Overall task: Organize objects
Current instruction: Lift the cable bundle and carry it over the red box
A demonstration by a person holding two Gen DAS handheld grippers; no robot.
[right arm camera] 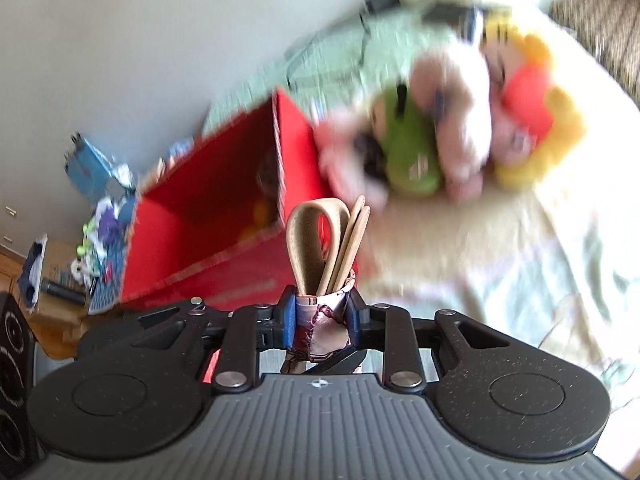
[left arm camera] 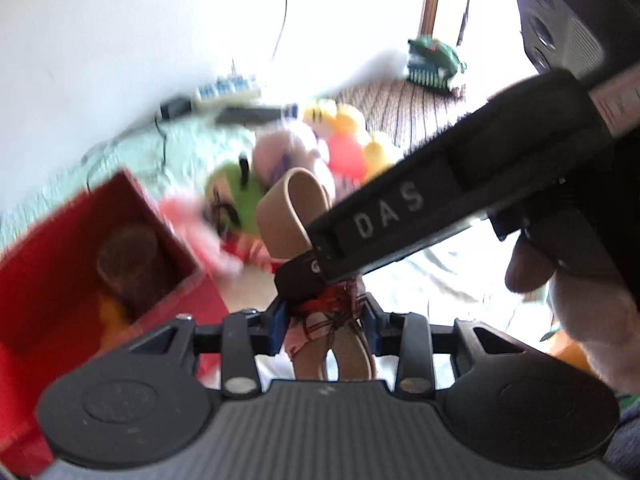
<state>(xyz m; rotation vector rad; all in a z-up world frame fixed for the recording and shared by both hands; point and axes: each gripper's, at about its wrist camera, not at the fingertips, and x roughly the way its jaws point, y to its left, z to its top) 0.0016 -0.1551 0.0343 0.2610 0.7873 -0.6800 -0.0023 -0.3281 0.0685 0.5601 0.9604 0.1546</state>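
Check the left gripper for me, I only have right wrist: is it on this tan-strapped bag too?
Observer: Yes. In left wrist, the left gripper has its pads closed on the bag, on its red fabric below the straps.
Operator: Where does mine sit relative to it?
Observer: The right gripper comes in from the right and pinches the same fabric just beyond the left one's pads.
Operator: What's in the red box?
Observer: A brown round object lies inside the red box; it is too blurred to identify.
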